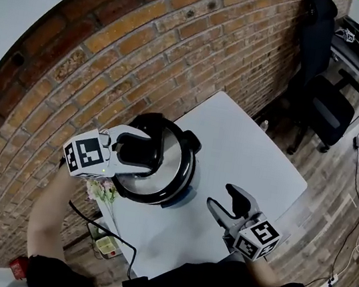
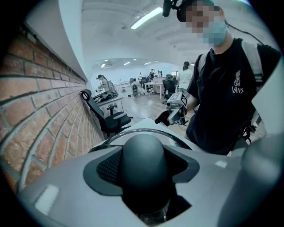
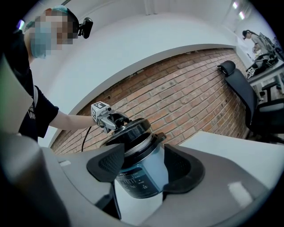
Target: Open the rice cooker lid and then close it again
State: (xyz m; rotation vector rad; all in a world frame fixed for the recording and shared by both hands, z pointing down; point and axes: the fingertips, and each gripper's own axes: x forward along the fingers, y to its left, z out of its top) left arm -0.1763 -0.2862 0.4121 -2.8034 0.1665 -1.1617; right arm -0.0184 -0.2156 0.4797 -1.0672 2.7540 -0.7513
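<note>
The rice cooker [image 1: 180, 196] stands on the white table [image 1: 251, 158] close to the brick wall. Its black lid [image 1: 165, 145] sits raised and tilted over the steel pot rim [image 3: 138, 145]. My left gripper [image 1: 139, 148] is shut on the lid's black knob [image 2: 143, 162], whose rounded top fills the gap between the pads. In the right gripper view the left gripper [image 3: 113, 120] shows at the lid's left edge. My right gripper [image 1: 223, 199] hovers open over the table in front of the cooker [image 3: 144, 179], level, nothing between its jaws.
The brick wall [image 1: 74, 82] runs right behind the cooker. A power cable [image 1: 108, 233] and some flowers [image 1: 101, 191] lie at the table's left end. A black office chair [image 1: 324, 105] stands beyond the far table corner, and a small object [image 1: 264, 124] is at that edge.
</note>
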